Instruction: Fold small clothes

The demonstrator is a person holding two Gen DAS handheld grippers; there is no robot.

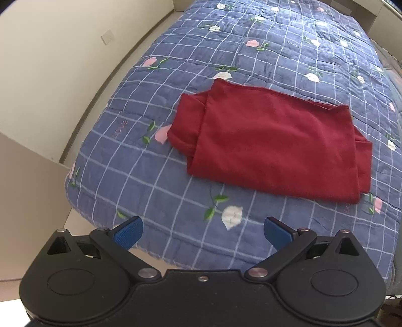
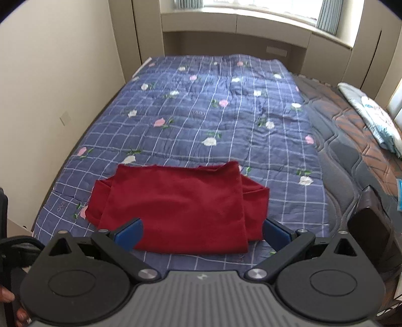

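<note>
One red garment (image 1: 271, 146) lies folded on the blue checked quilt (image 1: 176, 105) of the bed. Left tool (image 1: 203, 232) hangs spread wide, empty, at the garment's 7 o'clock. Right tool (image 2: 203, 232) gapes empty over its 6 o'clock edge.

Lighting and Picture Quality

Illumination is bright, even daylight. The source is the window (image 2: 251, 5) at the head of the room in the right wrist view; its pane is overexposed to near white. The quilt (image 2: 201, 120) is lit softly, with faint shading in its creases only. The red garment (image 1: 271, 143) casts a thin, soft shadow along its near edge. Both views show strong fisheye distortion: the wall (image 1: 62, 50) bows into a curve, and the frame corners are dark. Sharpness is good at centre; slight softness appears toward the edges. The black gripper housings carry dull reflections without glare.
</note>
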